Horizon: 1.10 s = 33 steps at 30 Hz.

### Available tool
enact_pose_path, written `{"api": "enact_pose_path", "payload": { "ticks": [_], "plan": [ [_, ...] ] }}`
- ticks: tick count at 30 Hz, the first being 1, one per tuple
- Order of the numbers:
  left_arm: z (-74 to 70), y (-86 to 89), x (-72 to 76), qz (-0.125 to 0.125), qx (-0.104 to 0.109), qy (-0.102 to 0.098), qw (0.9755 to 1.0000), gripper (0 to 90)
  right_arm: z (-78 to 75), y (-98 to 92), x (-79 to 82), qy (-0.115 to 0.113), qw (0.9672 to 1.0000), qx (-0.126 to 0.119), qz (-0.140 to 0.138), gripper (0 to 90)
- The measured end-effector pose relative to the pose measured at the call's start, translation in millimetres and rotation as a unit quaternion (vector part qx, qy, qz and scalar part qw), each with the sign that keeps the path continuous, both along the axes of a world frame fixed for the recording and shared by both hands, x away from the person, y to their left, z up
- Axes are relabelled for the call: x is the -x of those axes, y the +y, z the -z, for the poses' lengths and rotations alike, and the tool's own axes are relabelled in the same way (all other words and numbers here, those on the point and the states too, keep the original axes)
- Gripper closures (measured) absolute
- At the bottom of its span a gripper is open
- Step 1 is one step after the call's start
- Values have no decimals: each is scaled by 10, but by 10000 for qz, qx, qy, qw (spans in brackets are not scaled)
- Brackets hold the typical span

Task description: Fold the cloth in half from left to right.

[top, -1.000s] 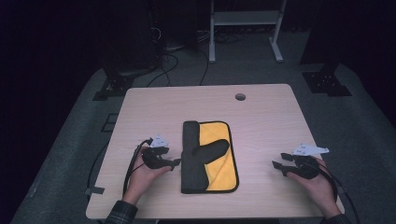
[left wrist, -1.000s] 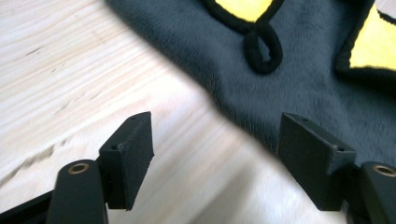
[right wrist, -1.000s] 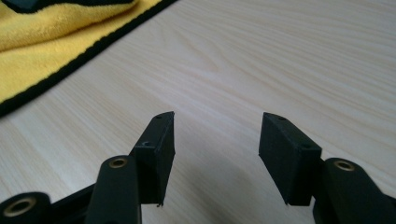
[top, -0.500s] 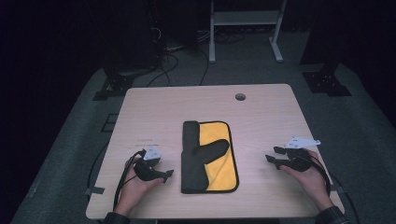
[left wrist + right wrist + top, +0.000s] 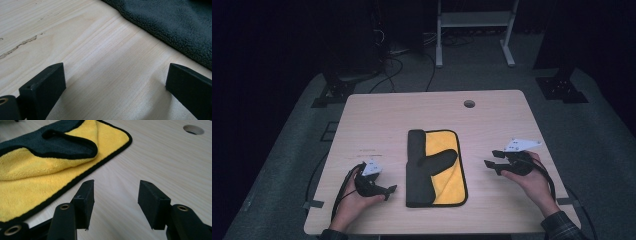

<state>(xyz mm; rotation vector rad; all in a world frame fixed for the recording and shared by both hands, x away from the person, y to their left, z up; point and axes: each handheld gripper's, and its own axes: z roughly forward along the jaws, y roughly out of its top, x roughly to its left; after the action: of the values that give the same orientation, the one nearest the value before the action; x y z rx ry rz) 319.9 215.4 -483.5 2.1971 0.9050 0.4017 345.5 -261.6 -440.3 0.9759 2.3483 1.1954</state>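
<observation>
One cloth (image 5: 435, 167), yellow with a dark side folded over its left half, lies at the middle of my table (image 5: 377, 115), nearer my edge. At its eight o'clock my left tongs (image 5: 388, 191) have dropped to the wood just beside the dark hem, and their jaws have just been opening, wide now with nothing between them. At three o'clock my right tongs (image 5: 490, 158) have crept closer, half-open and empty. I judge I'm lining up to grab both sides.
</observation>
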Motion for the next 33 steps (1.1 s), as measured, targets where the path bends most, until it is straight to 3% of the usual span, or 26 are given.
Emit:
{"api": "enact_pose_path", "payload": {
  "ticks": [14,18,33],
  "plan": [
    [1,-5,-4,52,-41,34,10000,0,-110,461,-191,22,9980,-129,-610,485],
    [1,-5,-4,52,-41,33,10000,0,-128,610,-241,24,9967,-244,-770,487],
    [2,-5,-8,66,-44,22,10000,0,-221,1238,-415,-46,9906,-283,-1339,488]
  ]
}}
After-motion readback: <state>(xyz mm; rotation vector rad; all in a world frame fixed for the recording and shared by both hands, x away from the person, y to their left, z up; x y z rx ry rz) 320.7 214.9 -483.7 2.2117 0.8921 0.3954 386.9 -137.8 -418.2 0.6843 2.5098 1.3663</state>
